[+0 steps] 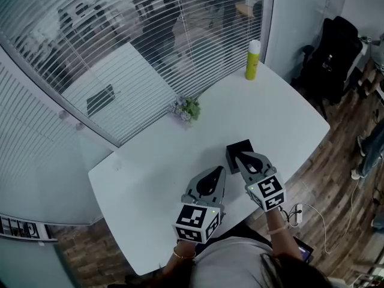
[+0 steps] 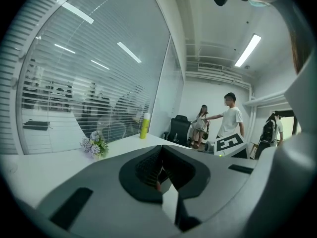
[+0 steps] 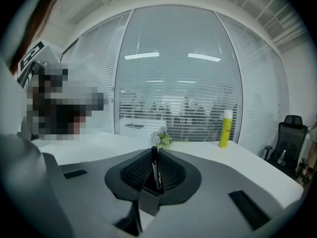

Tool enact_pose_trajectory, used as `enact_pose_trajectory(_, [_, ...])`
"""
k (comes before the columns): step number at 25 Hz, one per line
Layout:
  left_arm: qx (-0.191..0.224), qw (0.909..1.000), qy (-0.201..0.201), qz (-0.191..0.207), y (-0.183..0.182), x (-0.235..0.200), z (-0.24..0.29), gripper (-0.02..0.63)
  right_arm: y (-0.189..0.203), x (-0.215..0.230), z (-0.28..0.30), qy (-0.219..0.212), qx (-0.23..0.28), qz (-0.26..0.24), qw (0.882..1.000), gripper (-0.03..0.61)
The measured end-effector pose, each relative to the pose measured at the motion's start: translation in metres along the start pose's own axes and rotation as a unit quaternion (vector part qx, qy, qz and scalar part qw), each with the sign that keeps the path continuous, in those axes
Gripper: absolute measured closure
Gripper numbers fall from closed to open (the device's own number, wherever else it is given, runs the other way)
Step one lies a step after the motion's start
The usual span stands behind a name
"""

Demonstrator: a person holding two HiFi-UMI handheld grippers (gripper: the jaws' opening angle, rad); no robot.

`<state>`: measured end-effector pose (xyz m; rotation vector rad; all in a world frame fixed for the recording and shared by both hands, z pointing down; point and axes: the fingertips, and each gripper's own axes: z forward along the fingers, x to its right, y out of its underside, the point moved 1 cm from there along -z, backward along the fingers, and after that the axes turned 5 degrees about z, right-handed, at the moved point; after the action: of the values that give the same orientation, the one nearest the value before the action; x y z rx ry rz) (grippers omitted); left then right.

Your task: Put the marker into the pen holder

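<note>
Count one white table (image 1: pixel 150 161), one small bunch of flowers (image 1: pixel 187 108), two grippers, one marker, one pen holder and one yellow bottle (image 1: pixel 253 59). At the far left the table is bare up to the window blinds (image 1: pixel 120 35), which gives you the widest open room. The flowers stand near the far edge. Your left gripper (image 2: pixel 160 171) is clenched, pads together, with nothing identifiable between them; it hovers over the table close to the near edge. Just to its right, your right gripper (image 3: pixel 154 158) grasps the black marker (image 3: pixel 155 170), which stands upright between the ribbed pads. In the head view this gripper's tip overlaps the black pen holder (image 1: pixel 235 148), which sits near the table's near right edge, floor beyond it. The bottle stands well apart at the far right corner. Each gripper cube carries black-and-white square markers; print on the marker barrel is too small to read.
</note>
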<state>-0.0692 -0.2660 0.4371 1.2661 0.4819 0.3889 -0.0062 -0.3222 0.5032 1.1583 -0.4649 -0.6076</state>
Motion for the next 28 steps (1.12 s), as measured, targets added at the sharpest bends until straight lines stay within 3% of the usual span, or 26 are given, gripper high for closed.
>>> enact_pose_trajectory(16, [-0.006,0.9999,-0.002,-0.009,0.004,-0.003,-0.001,0.594,0.03,0.0,0.015,-0.002,-0.084,-0.013,0.996,0.517])
enact_pose_trajectory(28, [-0.002,0.9999,-0.001,-0.01,0.004,-0.003,-0.003,0.594,0.035,0.001,0.016,-0.014,-0.082,0.026,0.996,0.509])
